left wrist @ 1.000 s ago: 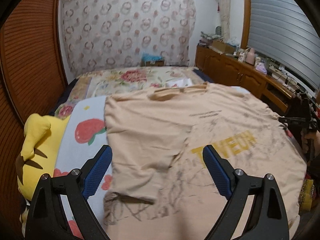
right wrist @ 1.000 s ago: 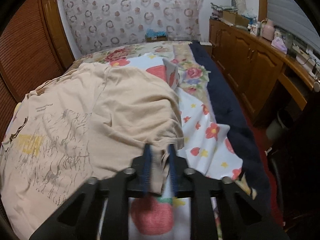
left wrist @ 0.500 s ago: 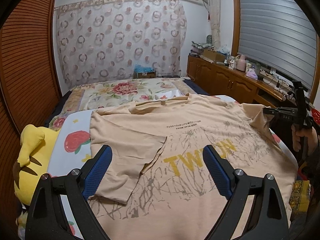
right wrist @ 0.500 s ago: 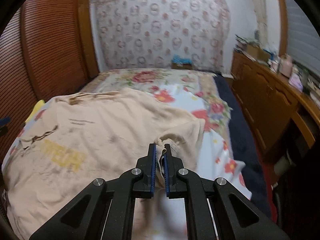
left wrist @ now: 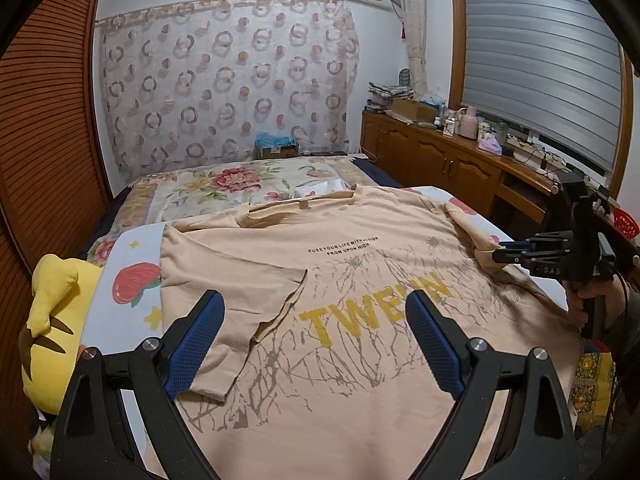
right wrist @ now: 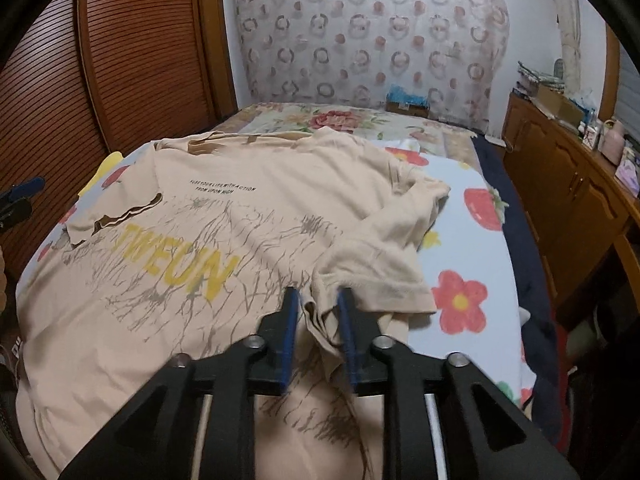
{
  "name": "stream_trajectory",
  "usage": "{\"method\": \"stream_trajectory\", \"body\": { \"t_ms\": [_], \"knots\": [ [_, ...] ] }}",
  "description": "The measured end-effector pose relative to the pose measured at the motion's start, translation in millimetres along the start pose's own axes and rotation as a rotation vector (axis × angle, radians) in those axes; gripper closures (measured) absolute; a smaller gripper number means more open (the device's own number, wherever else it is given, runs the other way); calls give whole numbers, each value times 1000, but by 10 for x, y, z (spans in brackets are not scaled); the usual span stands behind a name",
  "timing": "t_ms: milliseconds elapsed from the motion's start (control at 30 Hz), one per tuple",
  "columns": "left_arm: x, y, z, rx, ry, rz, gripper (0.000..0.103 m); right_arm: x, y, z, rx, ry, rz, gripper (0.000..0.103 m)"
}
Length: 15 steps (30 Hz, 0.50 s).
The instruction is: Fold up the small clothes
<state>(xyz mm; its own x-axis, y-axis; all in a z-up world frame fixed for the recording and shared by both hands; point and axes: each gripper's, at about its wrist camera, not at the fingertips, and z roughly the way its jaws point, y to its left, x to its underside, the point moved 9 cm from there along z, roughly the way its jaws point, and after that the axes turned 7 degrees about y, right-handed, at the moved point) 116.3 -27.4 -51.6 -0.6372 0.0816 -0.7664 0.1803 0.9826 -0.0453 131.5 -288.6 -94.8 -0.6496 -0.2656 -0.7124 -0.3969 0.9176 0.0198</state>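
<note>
one sleeve [right wrist: 372, 276] of the t-shirt [right wrist: 208, 216] is being let go between the opening right tool [right wrist: 318, 316], while the left tool [left wrist: 314, 344] is held wide and empty above it, so the body fold is judged next.

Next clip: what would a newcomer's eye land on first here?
The beige T-shirt with yellow lettering, spread across the bed, one sleeve already folded inward. Then the right gripper, jaws opening with the other sleeve's bunched fabric between them. A yellow plush toy sits at the bed's left edge.

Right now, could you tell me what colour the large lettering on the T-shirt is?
Yellow lettering on the beige T-shirt, clearest in the left wrist view.
</note>
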Motion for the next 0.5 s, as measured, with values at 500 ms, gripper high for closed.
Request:
{"method": "stream_trajectory", "body": {
  "t_ms": [500],
  "knots": [
    [60,-114,22,16,7,12,10,-98,-234,58,46,10,91,61]
  ]
}}
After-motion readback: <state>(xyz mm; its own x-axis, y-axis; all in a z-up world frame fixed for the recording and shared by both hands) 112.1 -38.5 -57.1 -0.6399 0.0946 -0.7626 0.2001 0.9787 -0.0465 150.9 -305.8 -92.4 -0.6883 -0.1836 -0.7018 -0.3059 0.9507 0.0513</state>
